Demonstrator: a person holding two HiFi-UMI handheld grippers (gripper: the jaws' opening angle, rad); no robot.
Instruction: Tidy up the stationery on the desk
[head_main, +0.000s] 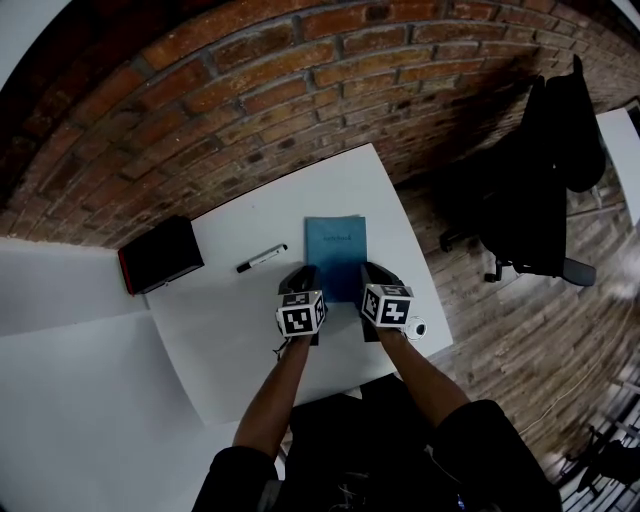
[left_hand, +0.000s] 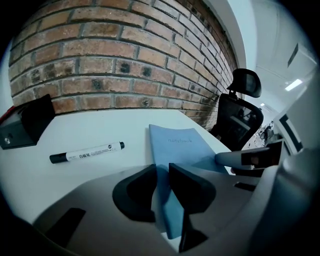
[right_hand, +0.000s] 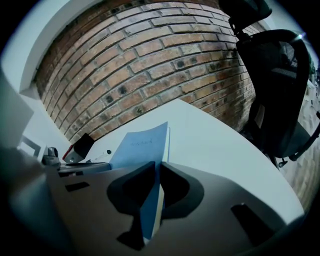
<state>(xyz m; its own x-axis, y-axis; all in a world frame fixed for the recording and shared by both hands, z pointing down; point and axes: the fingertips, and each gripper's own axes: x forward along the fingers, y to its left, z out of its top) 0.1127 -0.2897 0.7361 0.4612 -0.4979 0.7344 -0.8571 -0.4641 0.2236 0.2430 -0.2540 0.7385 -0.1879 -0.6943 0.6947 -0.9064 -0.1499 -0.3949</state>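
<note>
**A:** Where is the notebook sitting?

**B:** It is lying on the desk, towards the front edge. The marker is resting just beside it on the left, and the box is sitting well apart at the far left corner.

**A:** And the grippers?

**B:** The left gripper is pinching the near left edge, its jaws narrowed until the blue cover is filling the gap. The right gripper is clamping the near right edge, its jaws almost together on the pages.

**A:** So the person is taking it up two-handed. What is making that go well?

**B:** Probably matching the two hands, so the notebook is rising flat and not twisting. The right jaws seem to be biting the open-page side, where sheets may be fanning or slipping. A deep, firm bite is helping there.

**A:** Anything worth watching?

**B:** The marker is lying near the left jaws. Swinging the notebook that way is risking a knock that sends it rolling.
</note>
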